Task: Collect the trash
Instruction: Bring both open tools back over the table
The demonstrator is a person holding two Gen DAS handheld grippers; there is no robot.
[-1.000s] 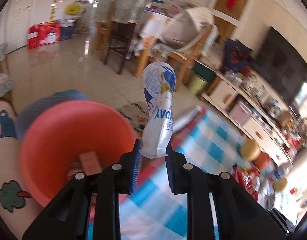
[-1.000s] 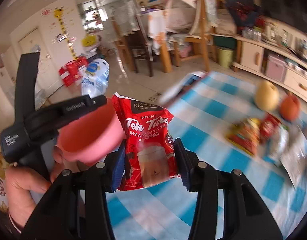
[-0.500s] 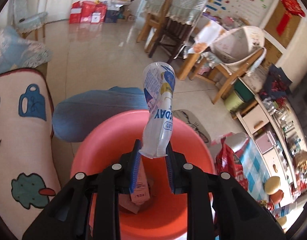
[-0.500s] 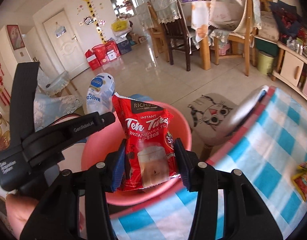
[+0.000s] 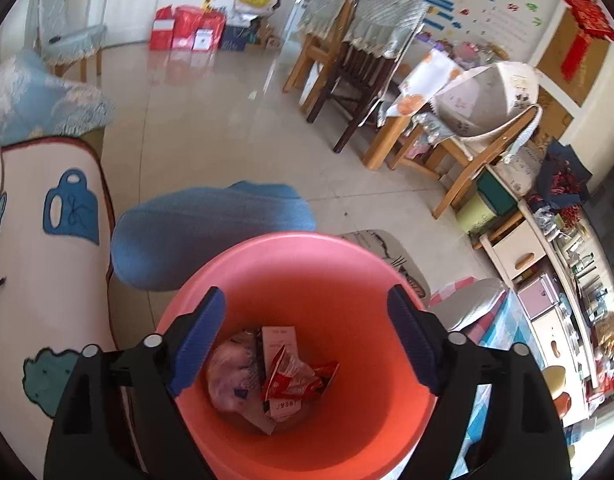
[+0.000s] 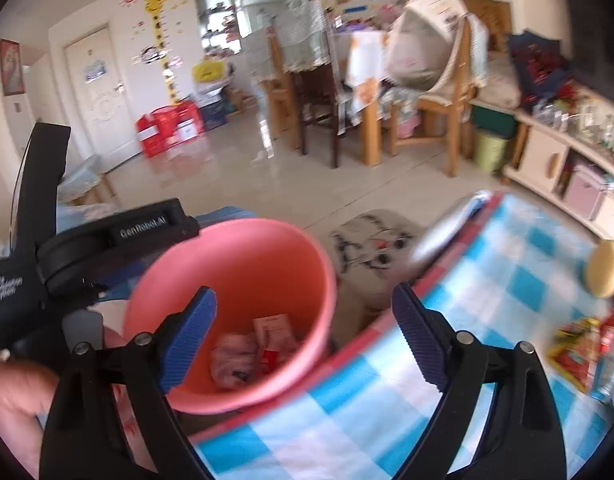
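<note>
- Because both tools are poised over the round salmon-pink plastic bin (image 5: pixel 307 272), whatever is let go there can only fall inside it; that appears to be why they are held where they are.
- The left gripper (image 5: pixel 307 336) is seen with its blue-padded jaws spread wide and nothing between them; its jaws have just been opening.
- The right gripper (image 6: pixel 305 338) is likewise spread wide and empty, its jaws having just been opening, and it is aimed at the bin's mouth from the side of the blue-and-white checked tablecloth (image 6: pixel 507 280).
- Crumpled wrappers (image 5: pixel 295 376) are seen lying at the bottom of the bin, a red-and-white packet and a pale bag among them.
- Compared with half a second ago, the white squeeze pouch clamped in the left tool and the red instant-tea sachet clamped in the right are gone from the jaws; both are judged to have been dropped into the bin, though neither can be picked out with certainty in the heap.
- More litter (image 6: pixel 587 344) is left on the tablecloth near a yellowish round fruit (image 6: pixel 605 268), so the collecting is judged unfinished.
</note>
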